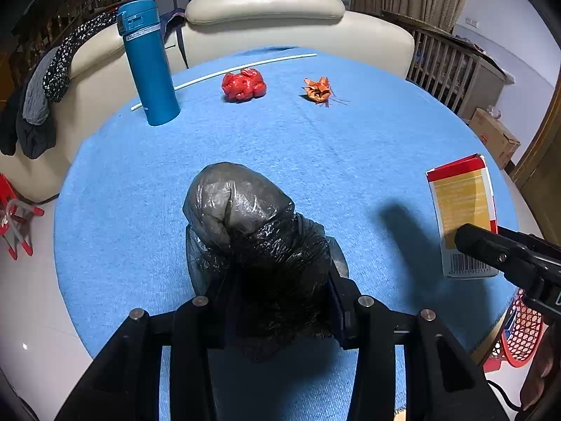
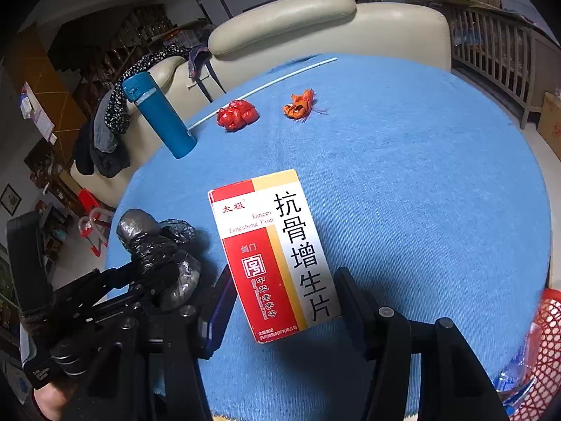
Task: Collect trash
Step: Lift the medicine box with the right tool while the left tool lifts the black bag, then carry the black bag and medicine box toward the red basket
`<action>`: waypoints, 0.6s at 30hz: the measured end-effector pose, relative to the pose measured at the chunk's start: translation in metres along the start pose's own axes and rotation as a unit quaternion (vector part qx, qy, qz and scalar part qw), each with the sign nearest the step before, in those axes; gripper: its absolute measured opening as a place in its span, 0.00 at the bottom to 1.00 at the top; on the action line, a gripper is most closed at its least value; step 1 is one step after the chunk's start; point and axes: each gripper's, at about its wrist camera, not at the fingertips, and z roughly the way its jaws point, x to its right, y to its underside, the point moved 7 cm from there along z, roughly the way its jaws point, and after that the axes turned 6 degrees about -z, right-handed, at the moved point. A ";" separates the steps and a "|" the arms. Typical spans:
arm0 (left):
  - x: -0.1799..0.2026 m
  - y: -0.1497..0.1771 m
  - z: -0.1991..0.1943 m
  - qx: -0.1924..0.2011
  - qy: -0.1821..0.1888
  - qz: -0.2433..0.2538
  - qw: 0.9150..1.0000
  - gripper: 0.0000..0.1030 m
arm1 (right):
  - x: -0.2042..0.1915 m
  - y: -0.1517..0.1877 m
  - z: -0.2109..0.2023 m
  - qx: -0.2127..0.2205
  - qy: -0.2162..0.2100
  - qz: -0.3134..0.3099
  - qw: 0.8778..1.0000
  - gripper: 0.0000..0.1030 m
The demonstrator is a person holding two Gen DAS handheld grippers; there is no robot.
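My left gripper (image 1: 277, 291) is shut on a crumpled black plastic bag (image 1: 252, 238), which bulges out past the fingers above the blue tablecloth (image 1: 350, 161). In the right wrist view the same bag (image 2: 154, 242) shows at the lower left in that gripper (image 2: 154, 266). My right gripper (image 2: 284, 301) is shut on a red, white and yellow medicine box (image 2: 277, 252), seen at the right edge of the left wrist view (image 1: 463, 207). Farther back lie a red crumpled wrapper (image 1: 243, 85) (image 2: 237, 114) and an orange crumpled wrapper (image 1: 318, 90) (image 2: 298, 104).
A blue flask (image 1: 149, 66) (image 2: 159, 115) stands at the back left beside a long white stick (image 1: 224, 72) (image 2: 280, 79). A red mesh basket (image 1: 522, 329) (image 2: 547, 351) sits off the table's near right edge. A cream sofa (image 1: 280, 28) backs the table.
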 end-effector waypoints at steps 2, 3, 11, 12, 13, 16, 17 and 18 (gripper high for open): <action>0.002 0.003 0.000 -0.001 0.000 0.004 1.000 0.43 | 0.000 0.003 -0.003 0.003 -0.001 0.002 1.000 0.58; 0.004 0.005 -0.001 -0.001 -0.001 0.006 1.000 0.43 | 0.000 0.005 -0.005 0.005 -0.001 0.004 1.000 0.58; 0.014 0.007 -0.011 0.006 -0.004 0.023 1.000 0.43 | 0.006 0.012 -0.017 0.017 -0.003 0.016 1.000 0.58; 0.016 0.007 -0.013 0.008 -0.005 0.025 1.000 0.43 | 0.007 0.012 -0.019 0.020 -0.003 0.018 1.000 0.58; 0.018 0.007 -0.014 0.009 -0.005 0.028 1.000 0.43 | 0.008 0.012 -0.022 0.022 -0.004 0.020 1.000 0.58; 0.021 0.008 -0.018 0.012 -0.006 0.033 0.999 0.43 | 0.010 0.014 -0.027 0.029 -0.008 0.025 0.999 0.58; 0.023 0.008 -0.019 0.013 -0.006 0.036 0.999 0.43 | 0.011 0.015 -0.029 0.031 -0.009 0.027 0.999 0.58; 0.025 0.009 -0.021 0.014 -0.006 0.039 0.999 0.43 | 0.011 0.016 -0.032 0.034 -0.009 0.029 0.999 0.58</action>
